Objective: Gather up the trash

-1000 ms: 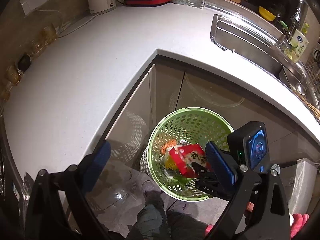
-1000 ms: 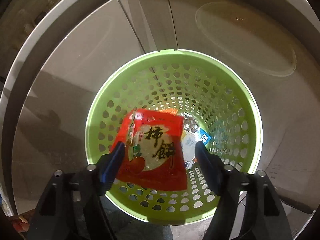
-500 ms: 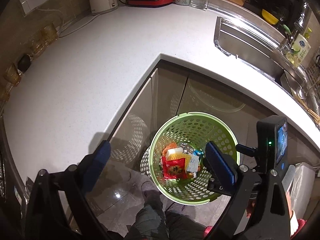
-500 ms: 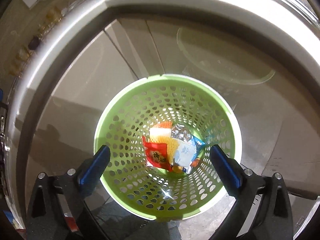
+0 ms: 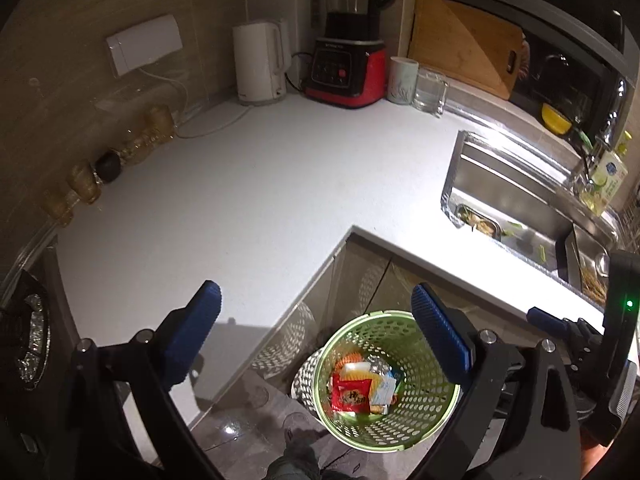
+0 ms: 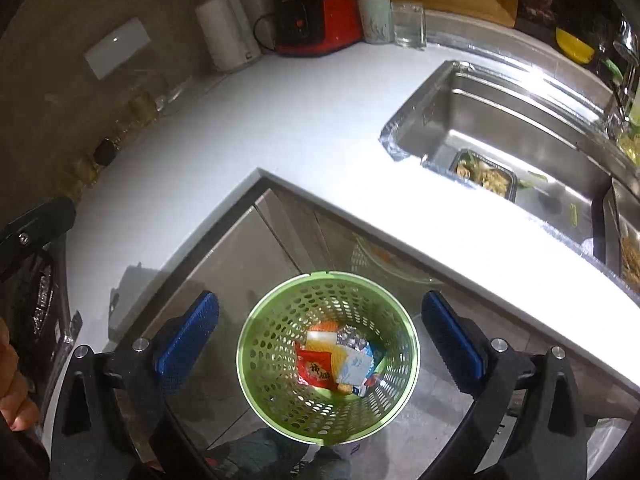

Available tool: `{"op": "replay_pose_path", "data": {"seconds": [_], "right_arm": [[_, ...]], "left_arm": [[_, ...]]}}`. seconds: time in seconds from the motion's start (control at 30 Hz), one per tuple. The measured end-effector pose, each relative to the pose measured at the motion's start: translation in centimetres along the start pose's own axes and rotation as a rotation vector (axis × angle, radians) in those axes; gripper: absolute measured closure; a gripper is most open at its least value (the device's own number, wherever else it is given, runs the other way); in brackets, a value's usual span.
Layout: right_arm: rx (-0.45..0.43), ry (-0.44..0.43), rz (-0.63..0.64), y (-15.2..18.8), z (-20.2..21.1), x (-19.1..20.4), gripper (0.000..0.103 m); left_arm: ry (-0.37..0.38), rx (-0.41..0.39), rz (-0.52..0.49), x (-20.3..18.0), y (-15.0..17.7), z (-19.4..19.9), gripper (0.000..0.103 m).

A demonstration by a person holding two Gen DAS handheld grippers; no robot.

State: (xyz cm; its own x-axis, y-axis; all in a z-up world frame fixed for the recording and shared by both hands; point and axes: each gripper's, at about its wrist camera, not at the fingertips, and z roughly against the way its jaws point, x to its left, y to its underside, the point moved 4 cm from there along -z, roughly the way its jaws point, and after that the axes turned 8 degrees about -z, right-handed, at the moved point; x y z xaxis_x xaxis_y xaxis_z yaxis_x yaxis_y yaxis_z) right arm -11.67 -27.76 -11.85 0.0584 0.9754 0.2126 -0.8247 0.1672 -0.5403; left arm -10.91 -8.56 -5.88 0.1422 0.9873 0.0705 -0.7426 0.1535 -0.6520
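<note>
The right hand-held gripper [image 6: 320,332] has just been opening and is now gaping empty; the red snack packet [image 6: 316,372], a second ago between its jaws, is lying in the green basket [image 6: 256,384] on the floor below the tabletop [image 6: 280,128]. The left hand-held gripper [image 5: 316,332] is also hanging released, so both are rising free for any remaining trash.

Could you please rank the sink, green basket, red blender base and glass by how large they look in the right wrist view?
1. Sink
2. Green basket
3. Red blender base
4. Glass

The basket lies nearer the camera, so true sizes may differ.
</note>
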Motion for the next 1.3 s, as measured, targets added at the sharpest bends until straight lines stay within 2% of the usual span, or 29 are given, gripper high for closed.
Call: {"op": "replay_pose_path", "data": {"seconds": [0.37, 0.57, 0.8, 1.0, 1.3], "right_arm": [[-0.310, -0.099, 0.215, -8.6, 14.2, 6.3, 0.002], [-0.423, -0.148, 0.262, -10.4, 19.7, 9.5, 0.002], [-0.435, -0.213, 0.252, -9.2, 21.4, 11.4, 0.002], [-0.430, -0.188, 0.285, -8.0, 20.8, 12.3, 0.002], [-0.444, -0.172, 0.299, -7.6, 20.7, 12.5, 0.002]], "left_arm": [[-0.188, -0.190, 0.121, 4.7, -6.5, 9.4, 0.008], [-0.272, -0.238, 0.155, 6.4, -7.4, 13.5, 0.008], [-0.280, -0.200, 0.211, 8.1, -5.7, 14.4, 0.008], [-0.294, -0.188, 0.236, 9.0, -4.5, 14.2, 0.008], [-0.286, -0.186, 0.232, 9.0, -4.5, 13.8, 0.008]]}}
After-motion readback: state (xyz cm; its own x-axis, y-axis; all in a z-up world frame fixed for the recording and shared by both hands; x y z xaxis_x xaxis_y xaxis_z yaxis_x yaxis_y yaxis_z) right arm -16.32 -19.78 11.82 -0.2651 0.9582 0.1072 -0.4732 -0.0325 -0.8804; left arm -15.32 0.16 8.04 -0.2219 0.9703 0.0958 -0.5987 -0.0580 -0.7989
